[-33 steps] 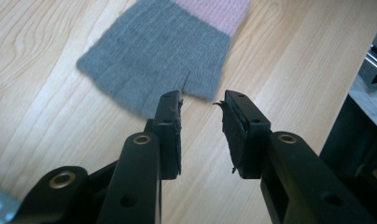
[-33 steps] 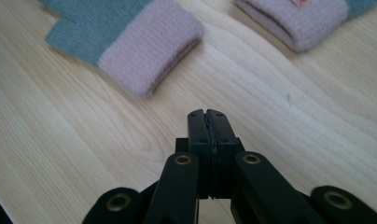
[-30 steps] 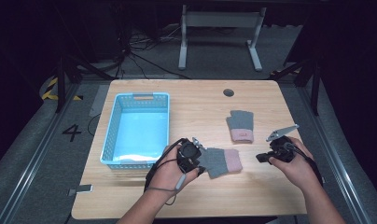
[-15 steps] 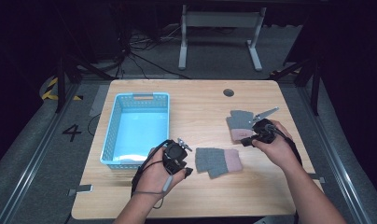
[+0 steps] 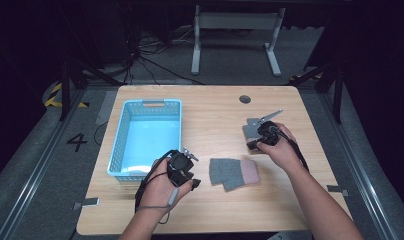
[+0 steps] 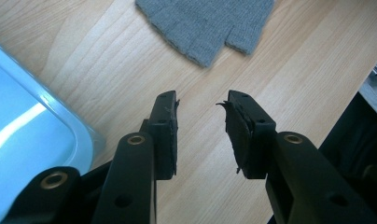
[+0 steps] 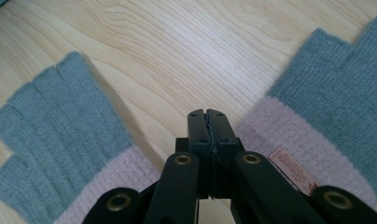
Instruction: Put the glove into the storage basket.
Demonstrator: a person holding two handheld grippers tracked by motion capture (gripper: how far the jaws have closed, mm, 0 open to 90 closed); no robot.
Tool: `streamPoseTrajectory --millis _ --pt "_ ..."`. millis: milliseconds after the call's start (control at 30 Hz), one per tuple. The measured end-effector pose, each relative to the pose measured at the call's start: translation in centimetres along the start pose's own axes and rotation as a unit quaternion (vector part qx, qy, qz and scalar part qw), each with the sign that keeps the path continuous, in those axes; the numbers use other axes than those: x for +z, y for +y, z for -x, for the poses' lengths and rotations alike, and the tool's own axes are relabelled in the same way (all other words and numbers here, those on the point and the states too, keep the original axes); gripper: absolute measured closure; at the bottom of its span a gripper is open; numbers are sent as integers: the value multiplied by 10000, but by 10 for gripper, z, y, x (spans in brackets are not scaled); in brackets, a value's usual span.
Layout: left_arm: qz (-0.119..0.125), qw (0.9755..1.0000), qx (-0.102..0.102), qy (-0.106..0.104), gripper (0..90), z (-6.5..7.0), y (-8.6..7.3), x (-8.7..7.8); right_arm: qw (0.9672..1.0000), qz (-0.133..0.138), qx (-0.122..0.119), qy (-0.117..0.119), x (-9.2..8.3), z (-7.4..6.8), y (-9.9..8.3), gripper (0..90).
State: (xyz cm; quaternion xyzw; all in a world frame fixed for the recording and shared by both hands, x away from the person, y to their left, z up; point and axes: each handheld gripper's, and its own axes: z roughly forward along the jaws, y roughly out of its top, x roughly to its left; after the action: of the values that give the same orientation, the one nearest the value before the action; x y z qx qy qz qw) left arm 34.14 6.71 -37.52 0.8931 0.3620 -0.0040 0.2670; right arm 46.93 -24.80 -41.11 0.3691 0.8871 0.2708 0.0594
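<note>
Grey knitted fingerless gloves with pink cuffs are the things in hand, two of them, and the light blue plastic mesh basket (image 5: pixel 121 145) at the left of the pale wooden worktop (image 5: pixel 215 110) serves as the landmark for all places.

Just off the basket's near right corner hovers the left tool (image 5: pixel 189 176), held in the person's left hand (image 5: pixel 162 187). In the left gripper view its black jaws stand partly apart with bare wood between them and nothing gripped; the basket's rim sits at their left there.

Right of the basket's near end, a little beyond that tool, lies the nearer grey-and-pink glove (image 5: pixel 234 172), flat on the wood, its grey finger end toward the basket and its pink cuff away from it. The left gripper view shows its finger end (image 6: pixel 207 23) ahead of the jaws, well clear of them.

Farther right of the basket, about level with its middle, lies the second grey-and-pink glove (image 5: pixel 250 128), mostly covered by the right tool (image 5: pixel 255 145) and the right hand (image 5: pixel 280 147). The right gripper view shows that tool's jaws pressed together on nothing, above bare wood between the pink cuffs of the two gloves (image 7: pixel 60 154) (image 7: pixel 326 121).
</note>
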Motion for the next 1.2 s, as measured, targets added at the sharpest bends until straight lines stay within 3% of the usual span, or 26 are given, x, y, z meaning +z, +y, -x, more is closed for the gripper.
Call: streamPoseTrajectory --millis 500,1200 --pt "27 10000 -28 7 635 -4 1 2 9997 -242 -29 -31 22 1 0 900" --pt "-11 10000 84 6 619 0 8 6 9987 -267 341 -268 4 25 -31 900"
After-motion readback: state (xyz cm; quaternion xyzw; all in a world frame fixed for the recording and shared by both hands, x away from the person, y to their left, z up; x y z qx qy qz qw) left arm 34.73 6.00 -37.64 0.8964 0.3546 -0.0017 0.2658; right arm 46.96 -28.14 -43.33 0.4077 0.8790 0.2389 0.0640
